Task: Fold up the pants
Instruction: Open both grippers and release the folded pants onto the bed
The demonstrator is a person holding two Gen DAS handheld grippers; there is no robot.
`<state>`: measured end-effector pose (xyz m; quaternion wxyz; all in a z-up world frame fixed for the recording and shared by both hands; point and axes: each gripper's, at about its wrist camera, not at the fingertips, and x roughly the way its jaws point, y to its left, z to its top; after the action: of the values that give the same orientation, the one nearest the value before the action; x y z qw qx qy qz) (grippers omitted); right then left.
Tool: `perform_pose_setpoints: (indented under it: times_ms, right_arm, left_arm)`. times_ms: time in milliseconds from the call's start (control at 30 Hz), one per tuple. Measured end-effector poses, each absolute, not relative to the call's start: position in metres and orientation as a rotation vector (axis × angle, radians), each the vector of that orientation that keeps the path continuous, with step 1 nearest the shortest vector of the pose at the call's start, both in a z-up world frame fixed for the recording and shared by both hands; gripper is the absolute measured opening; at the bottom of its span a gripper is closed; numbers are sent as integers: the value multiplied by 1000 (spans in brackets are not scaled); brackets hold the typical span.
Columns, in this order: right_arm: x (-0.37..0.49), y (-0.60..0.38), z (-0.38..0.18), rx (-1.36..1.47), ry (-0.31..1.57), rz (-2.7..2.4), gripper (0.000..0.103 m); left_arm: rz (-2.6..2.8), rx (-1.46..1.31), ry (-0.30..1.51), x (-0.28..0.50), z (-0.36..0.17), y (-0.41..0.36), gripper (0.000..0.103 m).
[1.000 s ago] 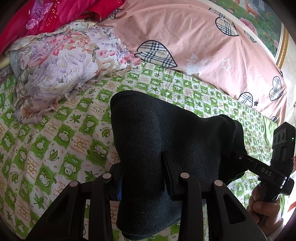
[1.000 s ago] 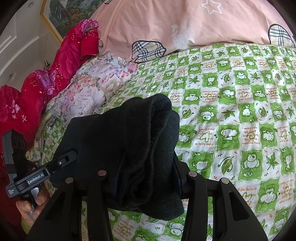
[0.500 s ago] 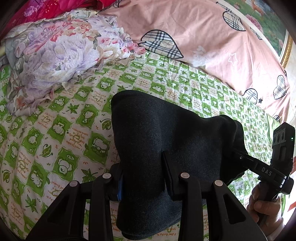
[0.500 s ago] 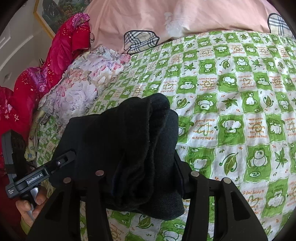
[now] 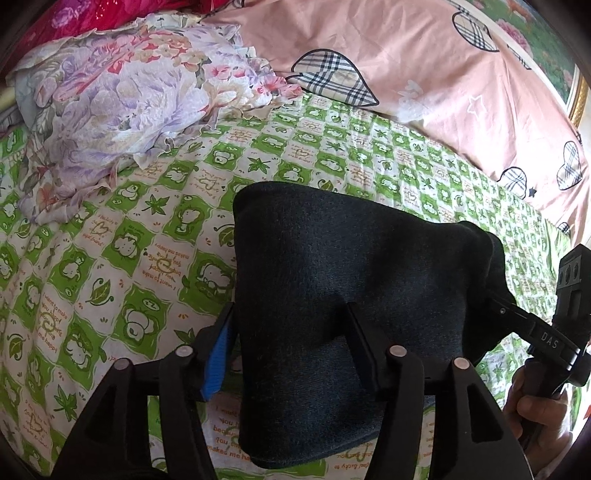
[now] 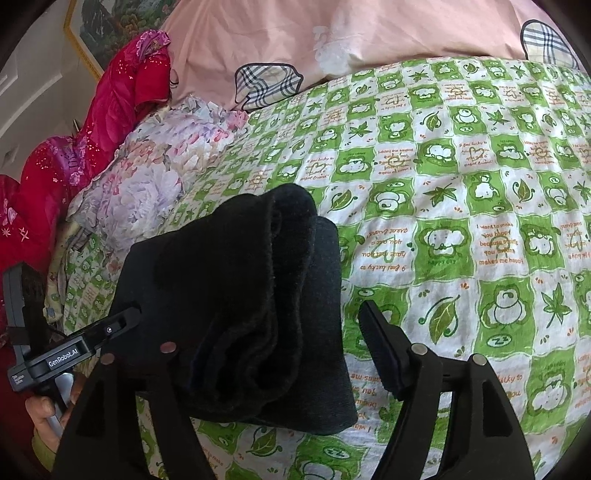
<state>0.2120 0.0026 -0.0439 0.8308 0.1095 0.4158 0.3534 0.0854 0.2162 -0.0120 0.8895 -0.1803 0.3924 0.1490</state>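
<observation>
The dark folded pants (image 5: 351,295) lie as a thick bundle on the green-and-white checked bed sheet (image 5: 110,258); they also show in the right wrist view (image 6: 240,295). My left gripper (image 5: 291,336) is open, its fingers spread with the left edge of the bundle between them; the blue pad of the left finger (image 5: 216,356) stands apart from the cloth. My right gripper (image 6: 273,339) is open, its right finger (image 6: 380,343) clear of the bundle's right edge. Each gripper shows in the other's view, beside the bundle.
A floral pillow (image 5: 110,92) lies at the back left of the bed. A pink quilt with plaid hearts (image 5: 443,74) runs along the back. A red blanket (image 6: 74,147) is heaped at the far left. A framed picture (image 6: 96,33) hangs on the wall.
Both grippers have opened: the fingers that pinched the bundle now stand apart from it. The bundle has come down onto the sheet.
</observation>
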Motion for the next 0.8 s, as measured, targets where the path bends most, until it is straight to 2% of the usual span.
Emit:
perform_pose_setpoints:
  times_ms: [267,500,800]
  right_arm:
    - [199,-3,-35,237,855,720,75]
    - [183,-11,-26,245,827,696,76]
    - [146,-8,-13,189,746,759,84]
  left_arm:
    - [339,-371,804,77,-9,218,65]
    - [340,-386,785,62,-6,216,73]
    - [334,-378,749,39,0,201,76]
